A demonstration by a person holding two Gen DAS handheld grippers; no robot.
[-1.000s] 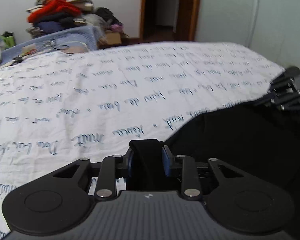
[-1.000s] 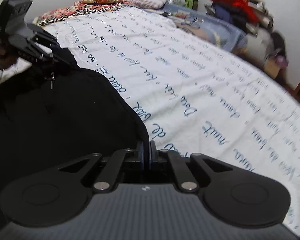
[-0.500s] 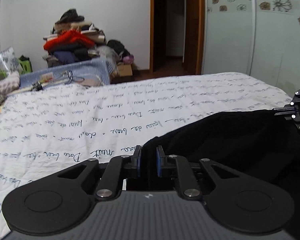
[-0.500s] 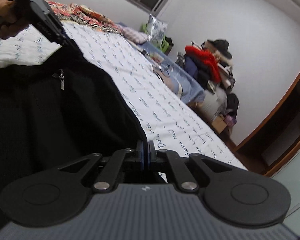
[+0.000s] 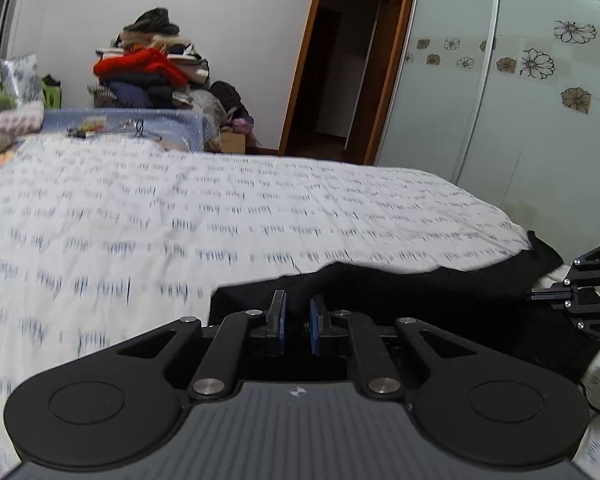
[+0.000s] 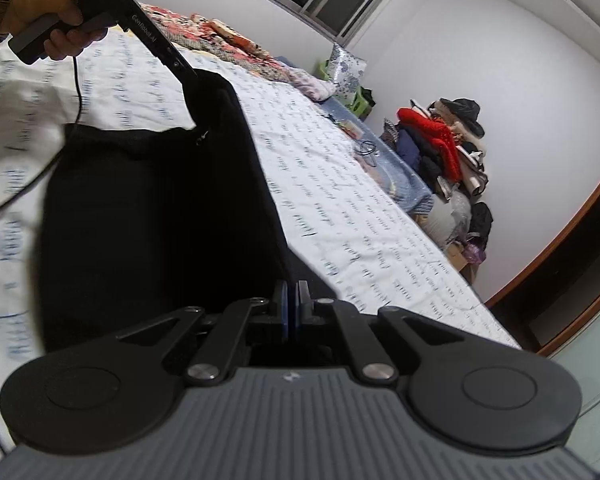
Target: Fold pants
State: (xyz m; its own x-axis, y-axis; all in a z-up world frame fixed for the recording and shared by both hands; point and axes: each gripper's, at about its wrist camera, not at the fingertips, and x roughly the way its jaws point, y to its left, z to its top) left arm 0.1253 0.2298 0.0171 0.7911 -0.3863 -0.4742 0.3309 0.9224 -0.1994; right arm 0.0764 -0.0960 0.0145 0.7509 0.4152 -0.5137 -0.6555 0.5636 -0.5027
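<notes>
The black pants [image 6: 152,216] are lifted off the bed and hang stretched between my two grippers. My left gripper [image 5: 297,312] is shut on one corner of the black fabric [image 5: 420,280], which fills the gap between the blue pads. My right gripper [image 6: 291,304] is shut on the other corner, its pads almost together. The left gripper also shows in the right wrist view [image 6: 188,76], held by a hand and pinching the far top corner. The right gripper shows at the right edge of the left wrist view [image 5: 540,295].
The bed has a white sheet with blue script [image 5: 180,216]. A pile of clothes [image 5: 148,68] stands beyond the bed's far side. An open doorway [image 5: 340,80] and a sliding wardrobe door [image 5: 520,100] are to the right. A cable [image 6: 28,184] hangs from the left gripper.
Both grippers have risen and tilted up, lifting the pants off the sheet. The pants now hang stretched between them instead of lying on the bed.
</notes>
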